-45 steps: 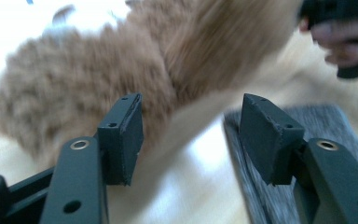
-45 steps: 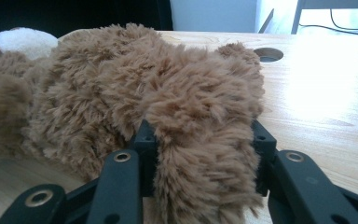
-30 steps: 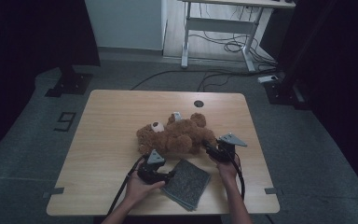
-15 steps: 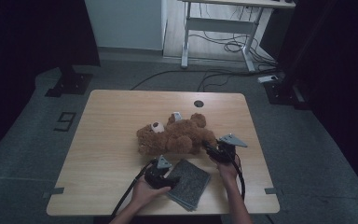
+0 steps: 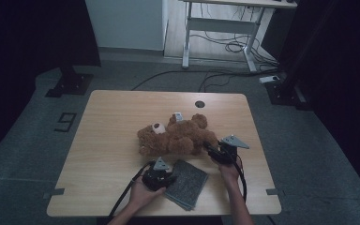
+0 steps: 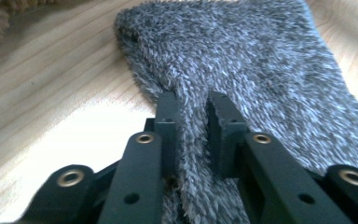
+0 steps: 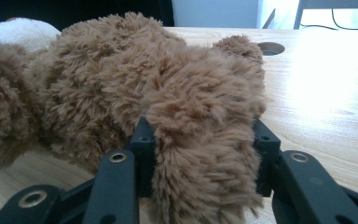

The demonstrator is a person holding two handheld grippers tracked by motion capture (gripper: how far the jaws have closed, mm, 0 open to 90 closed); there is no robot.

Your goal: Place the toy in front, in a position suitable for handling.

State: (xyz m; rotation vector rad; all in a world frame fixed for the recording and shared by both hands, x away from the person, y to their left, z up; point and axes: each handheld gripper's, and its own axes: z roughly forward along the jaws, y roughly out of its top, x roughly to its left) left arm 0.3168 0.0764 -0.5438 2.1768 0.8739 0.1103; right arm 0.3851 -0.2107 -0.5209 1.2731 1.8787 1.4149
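The left gripper (image 6: 191, 109) has just been closing and now pinches a fold of the grey cloth (image 5: 186, 182) at the table's (image 5: 108, 136) near edge. The right gripper (image 5: 214, 151) clamps the teddy bear's (image 5: 176, 138) leg at mid-table.

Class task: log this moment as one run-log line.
left gripper: jaws just closing, pinch grey cloth edge | right gripper: shut on teddy bear limb | bear lying on table

Grey floor (image 5: 37, 140) (dim, perhaps carpet), white desk frame (image 5: 215, 28) behind, loose cables (image 5: 225, 47).
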